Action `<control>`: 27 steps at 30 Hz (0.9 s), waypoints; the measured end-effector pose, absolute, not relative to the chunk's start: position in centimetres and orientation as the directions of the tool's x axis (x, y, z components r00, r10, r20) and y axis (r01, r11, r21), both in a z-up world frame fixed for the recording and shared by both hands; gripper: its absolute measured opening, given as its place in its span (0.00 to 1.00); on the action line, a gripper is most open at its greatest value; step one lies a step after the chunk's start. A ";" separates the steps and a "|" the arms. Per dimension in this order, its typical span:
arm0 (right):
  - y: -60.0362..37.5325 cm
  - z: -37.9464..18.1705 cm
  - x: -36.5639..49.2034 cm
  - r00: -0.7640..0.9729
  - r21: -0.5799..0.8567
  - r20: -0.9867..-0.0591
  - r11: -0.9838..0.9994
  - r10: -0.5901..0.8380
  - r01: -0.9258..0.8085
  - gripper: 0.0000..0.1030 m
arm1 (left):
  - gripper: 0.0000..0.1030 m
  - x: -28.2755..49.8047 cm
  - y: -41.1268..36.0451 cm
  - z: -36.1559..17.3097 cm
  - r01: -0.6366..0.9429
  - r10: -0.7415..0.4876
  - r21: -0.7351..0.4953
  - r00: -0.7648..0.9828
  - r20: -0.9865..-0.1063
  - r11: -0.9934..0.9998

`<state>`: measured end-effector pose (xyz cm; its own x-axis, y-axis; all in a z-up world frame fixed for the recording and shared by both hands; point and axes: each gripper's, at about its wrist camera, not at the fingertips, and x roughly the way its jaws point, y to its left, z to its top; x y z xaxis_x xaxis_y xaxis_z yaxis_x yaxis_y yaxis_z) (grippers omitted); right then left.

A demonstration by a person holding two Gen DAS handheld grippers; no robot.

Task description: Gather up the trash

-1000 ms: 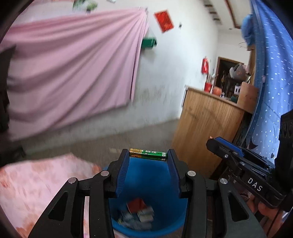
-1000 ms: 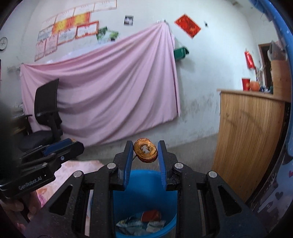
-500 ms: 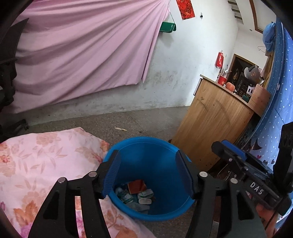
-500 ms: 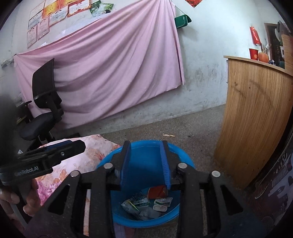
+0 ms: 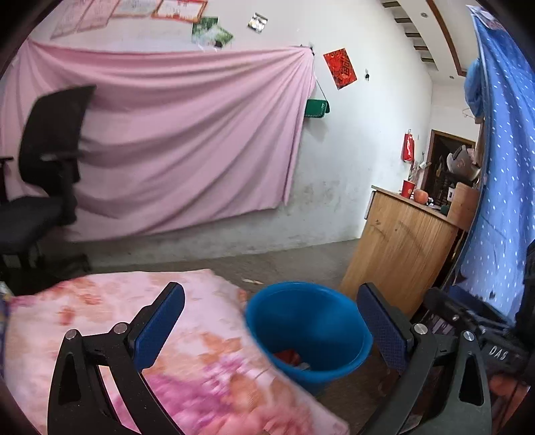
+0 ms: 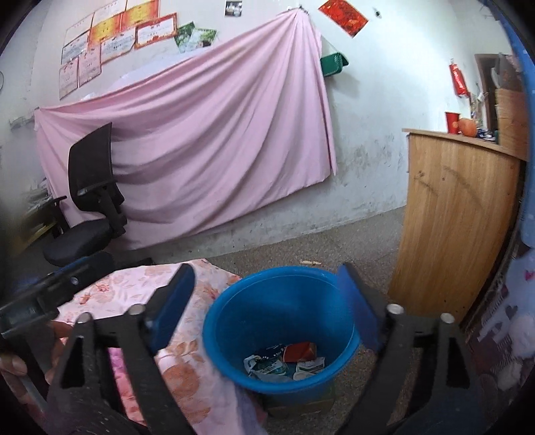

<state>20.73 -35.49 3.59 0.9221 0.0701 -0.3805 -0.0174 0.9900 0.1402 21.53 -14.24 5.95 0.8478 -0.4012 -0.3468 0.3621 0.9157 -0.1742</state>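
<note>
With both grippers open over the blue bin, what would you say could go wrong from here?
1. The blue bin stands right against the floral cloth; the left gripper or right gripper, swinging back, might clip its rim and tip it.
2. The wide jaws could snag the cloth.
3. The left view is blurred, so quick moves may misjudge clearance.

Premises present as a lived-in room of a home, partly used as an office. A pink sheet point(image 6: 200, 140) is draped across a scuffed white wall point(image 6: 374, 110). Above the sheet hang framed certificates point(image 6: 113, 40) and a red paper charm point(image 6: 344, 15) (lettering unreadable). Left of the sheet stands a black office chair point(image 6: 90, 200); right of it, a wooden counter point(image 6: 458, 214). Below it lies bare concrete floor point(image 6: 301, 247).
</note>
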 end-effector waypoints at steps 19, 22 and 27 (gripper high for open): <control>-27.6 3.1 4.1 0.958 0.131 -0.285 0.991 0.032 0.006 1.00 | 0.98 5.7 -7.4 3.3 0.308 -0.312 -0.062 0.897 -0.313 0.949; -26.8 2.9 2.9 0.964 0.124 -0.266 0.992 0.029 0.005 1.00 | 0.98 5.3 -7.3 2.8 0.298 -0.301 -0.061 0.901 -0.312 0.953; -26.2 2.6 1.8 0.967 0.115 -0.255 0.993 0.025 0.004 1.00 | 0.98 5.1 -6.9 2.7 0.284 -0.293 -0.074 0.906 -0.306 0.956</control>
<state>1.76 -26.19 2.61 0.9667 0.0254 -0.2547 0.0041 0.9934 0.1145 5.12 -6.89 2.68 0.9057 -0.2933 -0.3061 0.2844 0.9558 -0.0741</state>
